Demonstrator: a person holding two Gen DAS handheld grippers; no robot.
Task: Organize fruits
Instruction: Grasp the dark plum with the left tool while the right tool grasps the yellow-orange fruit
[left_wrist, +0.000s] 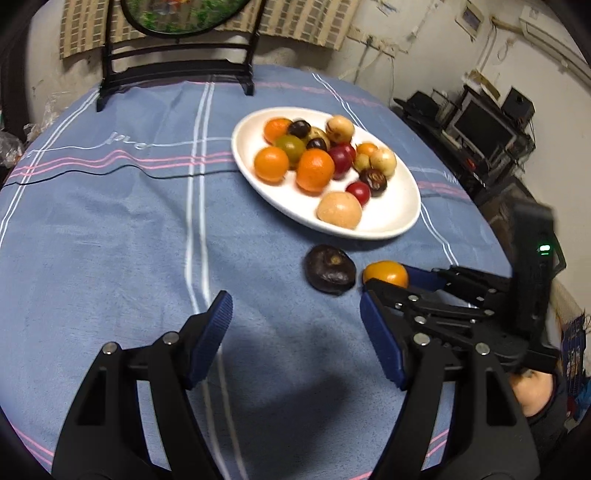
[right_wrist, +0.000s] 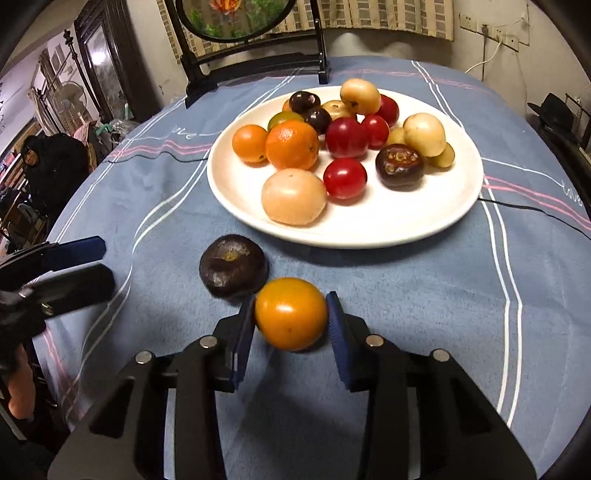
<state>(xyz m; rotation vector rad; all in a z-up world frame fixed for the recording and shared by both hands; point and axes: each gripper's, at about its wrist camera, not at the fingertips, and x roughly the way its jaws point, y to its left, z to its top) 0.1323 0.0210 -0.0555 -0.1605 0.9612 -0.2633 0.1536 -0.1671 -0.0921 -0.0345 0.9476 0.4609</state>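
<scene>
Two fruits lay on the blue tablecloth (right_wrist: 424, 314) before the white plate (right_wrist: 461, 206) of mixed fruit: a yellow-orange fruit (right_wrist: 291, 314), pinched between the right gripper (right_wrist: 291, 334)'s blue pads, and a dark brown fruit (right_wrist: 233, 265) touching it, while the left gripper (left_wrist: 295, 332) hung wide apart and empty.

Blue striped tablecloth (right_wrist: 424, 295) on the table, round mirror on black stand (right_wrist: 255, 55) at far edge, monitor (left_wrist: 480, 125) beside wall.
</scene>
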